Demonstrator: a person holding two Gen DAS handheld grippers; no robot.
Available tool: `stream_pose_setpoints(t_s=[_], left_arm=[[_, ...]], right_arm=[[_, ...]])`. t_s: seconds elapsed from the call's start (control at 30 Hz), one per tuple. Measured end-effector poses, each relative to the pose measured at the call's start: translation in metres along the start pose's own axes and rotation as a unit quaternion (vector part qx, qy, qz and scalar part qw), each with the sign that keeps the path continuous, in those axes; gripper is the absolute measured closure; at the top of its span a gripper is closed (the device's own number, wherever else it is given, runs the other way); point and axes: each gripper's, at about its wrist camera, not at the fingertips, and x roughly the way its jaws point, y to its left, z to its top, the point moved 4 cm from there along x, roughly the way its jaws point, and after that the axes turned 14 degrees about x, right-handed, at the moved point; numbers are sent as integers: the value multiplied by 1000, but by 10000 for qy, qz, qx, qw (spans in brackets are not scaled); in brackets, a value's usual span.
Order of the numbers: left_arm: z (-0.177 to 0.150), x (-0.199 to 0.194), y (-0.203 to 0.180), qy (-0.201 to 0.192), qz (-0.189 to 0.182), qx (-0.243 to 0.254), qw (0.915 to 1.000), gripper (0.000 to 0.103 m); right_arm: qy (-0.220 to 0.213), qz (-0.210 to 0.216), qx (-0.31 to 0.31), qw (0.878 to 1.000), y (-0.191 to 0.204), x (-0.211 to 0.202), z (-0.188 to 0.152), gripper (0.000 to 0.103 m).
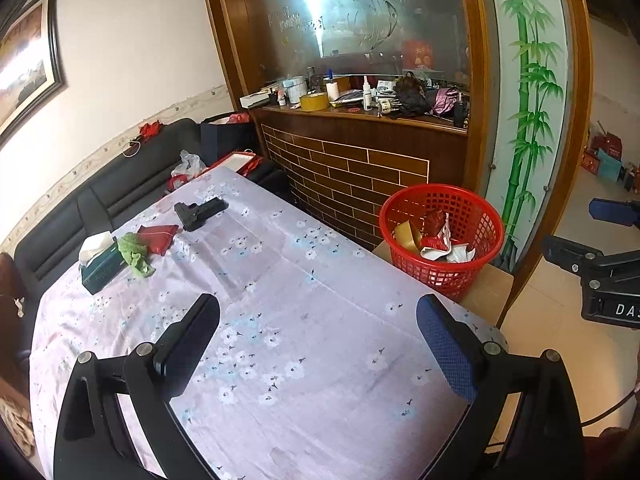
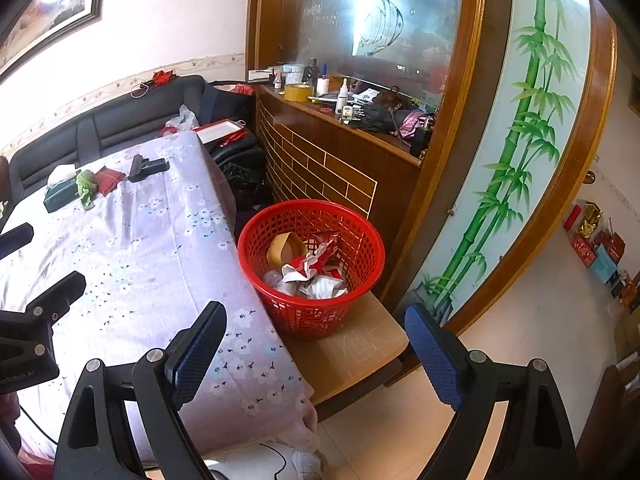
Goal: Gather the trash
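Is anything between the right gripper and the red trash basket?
No, nothing visible. The right gripper is open and empty above the wooden stool, and the red basket stands there just ahead, open-topped, with wrappers already inside.

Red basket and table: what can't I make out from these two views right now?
- Basket bottom: both views, buried under crumpled wrappers.
- Table near edge: left wrist view, behind the left hand-held gripper.
- Floor by the table: right wrist view, behind the right hand-held gripper.
- Shelf clutter: too small.
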Motion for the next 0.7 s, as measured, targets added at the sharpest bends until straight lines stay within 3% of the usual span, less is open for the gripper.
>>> stream_pose_setpoints(t_s=[0.7], left_arm=[[-7,3,1,38,-47,-99,9999,5]], right_arm=[[131,-26,-133,9998,9,4,-6,10]])
